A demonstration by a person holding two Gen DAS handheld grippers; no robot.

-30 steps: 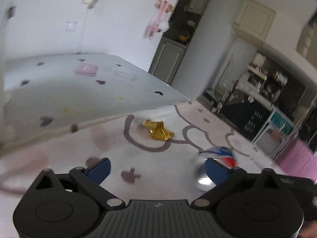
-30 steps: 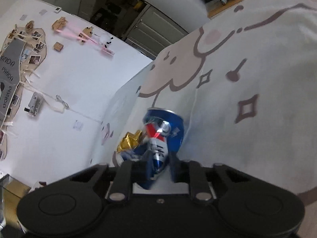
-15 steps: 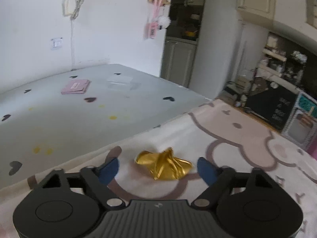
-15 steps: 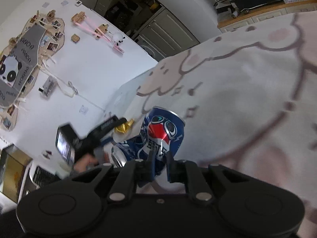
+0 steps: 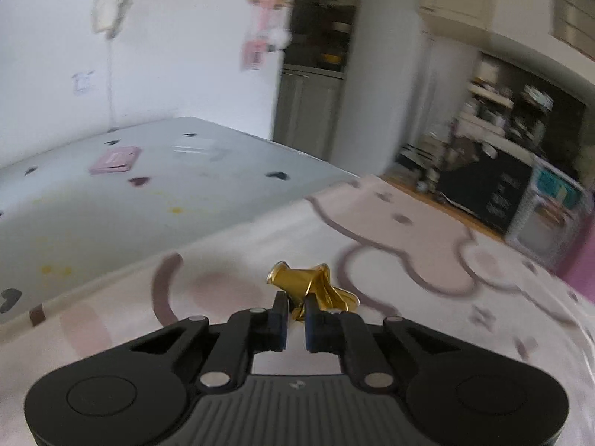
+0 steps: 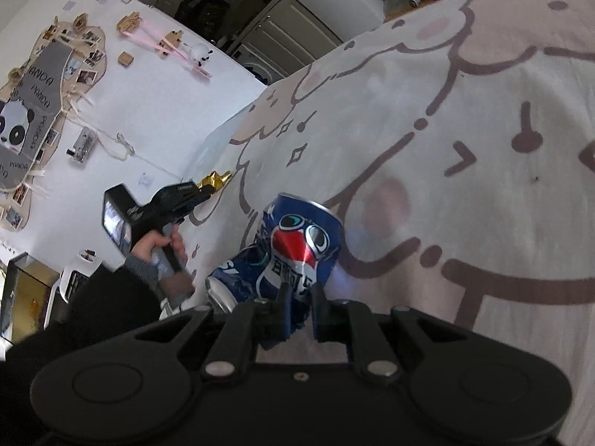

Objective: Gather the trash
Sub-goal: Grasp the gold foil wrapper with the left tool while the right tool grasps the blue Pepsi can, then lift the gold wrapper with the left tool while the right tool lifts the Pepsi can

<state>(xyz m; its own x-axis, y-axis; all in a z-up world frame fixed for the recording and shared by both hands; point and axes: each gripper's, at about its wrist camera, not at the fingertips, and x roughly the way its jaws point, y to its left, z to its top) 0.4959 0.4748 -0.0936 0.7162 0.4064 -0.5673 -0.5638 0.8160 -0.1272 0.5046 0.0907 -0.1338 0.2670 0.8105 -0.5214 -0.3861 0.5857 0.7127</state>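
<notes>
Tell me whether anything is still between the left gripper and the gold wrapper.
Nothing visible: the left gripper has just closed on the gold wrapper, which sits pinched between its fingers over the rug.

Floor before me: cream rug [image 5: 427, 230] with brown cartoon outlines.
Beside it: pale mat [image 5: 111, 200] dotted with hearts.
Wall: white [image 5: 178, 37], panda photo collage [image 6: 33, 111].
Beyond: grey cabinets [image 5: 308, 107], cluttered kitchen shelves [image 5: 513, 111].
</notes>
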